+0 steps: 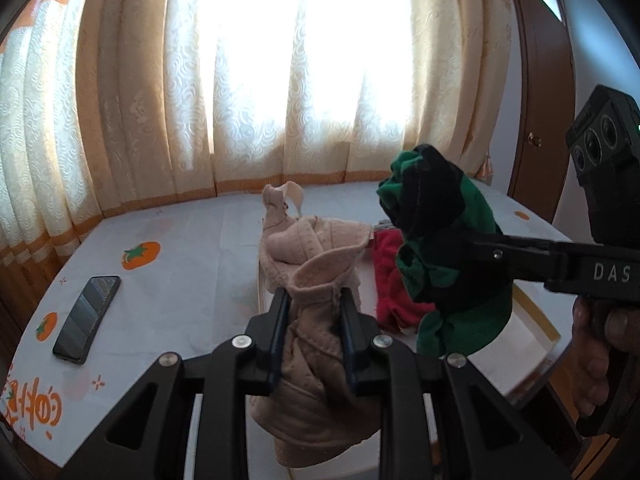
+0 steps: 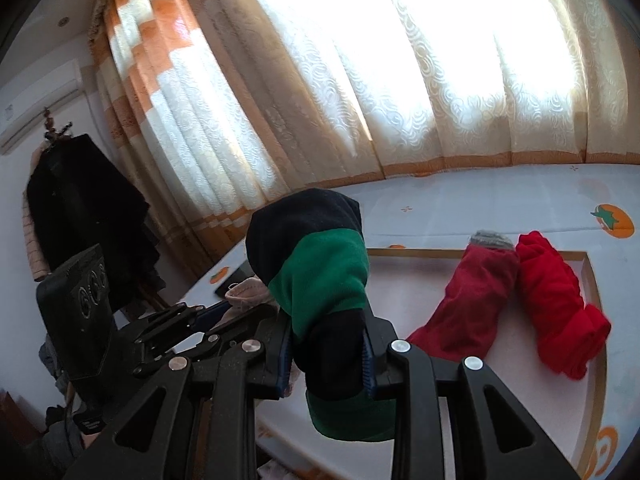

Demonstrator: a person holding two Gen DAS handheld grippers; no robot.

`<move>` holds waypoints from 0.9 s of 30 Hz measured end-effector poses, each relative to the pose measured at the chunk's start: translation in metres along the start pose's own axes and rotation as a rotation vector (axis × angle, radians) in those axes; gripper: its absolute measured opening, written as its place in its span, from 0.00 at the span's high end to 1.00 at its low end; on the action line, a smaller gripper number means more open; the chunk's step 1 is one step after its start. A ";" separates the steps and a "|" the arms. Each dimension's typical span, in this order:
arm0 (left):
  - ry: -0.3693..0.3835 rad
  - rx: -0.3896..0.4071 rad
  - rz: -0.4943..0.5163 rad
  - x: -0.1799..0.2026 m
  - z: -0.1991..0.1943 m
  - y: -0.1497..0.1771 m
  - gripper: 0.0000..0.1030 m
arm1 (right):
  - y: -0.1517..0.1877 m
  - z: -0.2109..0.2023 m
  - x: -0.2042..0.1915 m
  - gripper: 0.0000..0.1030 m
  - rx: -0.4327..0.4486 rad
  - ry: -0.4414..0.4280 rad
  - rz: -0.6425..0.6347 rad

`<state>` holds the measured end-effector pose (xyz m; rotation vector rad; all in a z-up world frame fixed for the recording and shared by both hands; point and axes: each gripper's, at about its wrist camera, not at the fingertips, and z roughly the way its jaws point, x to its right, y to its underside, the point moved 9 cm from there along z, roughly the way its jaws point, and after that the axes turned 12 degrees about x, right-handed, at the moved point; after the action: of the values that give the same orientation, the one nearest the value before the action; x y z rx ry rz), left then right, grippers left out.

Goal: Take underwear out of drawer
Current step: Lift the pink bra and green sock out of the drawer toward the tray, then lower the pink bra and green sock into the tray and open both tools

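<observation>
**Two grippers, two pieces of underwear up in the air**

Both grippers have something clamped. In the left wrist view, bottom centre, the left gripper has its fingers squeezed on a bunched beige bra, which sticks up between them and hangs below too. Over on the right side of that frame the right gripper comes in sideways, a hand on its handle, and it's pinching a rolled green-and-black pair of underwear.

The right wrist view shows the same roll dead centre, with the fingers pressed on its lower black band. Just past it, right of centre, the shallow wood-edged drawer holds two more rolls lying side by side and touching: a dark red one and a bright red one.

Further back in the left view a black phone lies lower left on the white persimmon-print cloth. Behind everything, sunlit cream and orange curtains.
</observation>
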<state>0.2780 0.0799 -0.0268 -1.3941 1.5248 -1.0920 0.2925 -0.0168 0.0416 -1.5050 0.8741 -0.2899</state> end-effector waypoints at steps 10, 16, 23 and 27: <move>-0.009 -0.081 -0.037 -0.016 0.044 -0.002 0.79 | -0.001 0.052 0.037 0.71 -0.076 0.060 0.085; 0.006 -0.119 -0.042 -0.017 0.061 -0.001 0.79 | 0.001 0.074 0.051 0.71 -0.103 0.085 0.117; 0.003 -0.157 -0.059 -0.021 0.079 0.009 0.79 | 0.007 0.096 0.065 0.71 -0.142 0.127 0.130; 0.007 -0.178 -0.080 -0.022 0.088 0.011 0.79 | 0.011 0.106 0.073 0.71 -0.162 0.148 0.132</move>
<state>0.3593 0.0943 -0.0662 -1.5852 1.6152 -1.0297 0.4073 0.0141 -0.0086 -1.5810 1.1326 -0.2401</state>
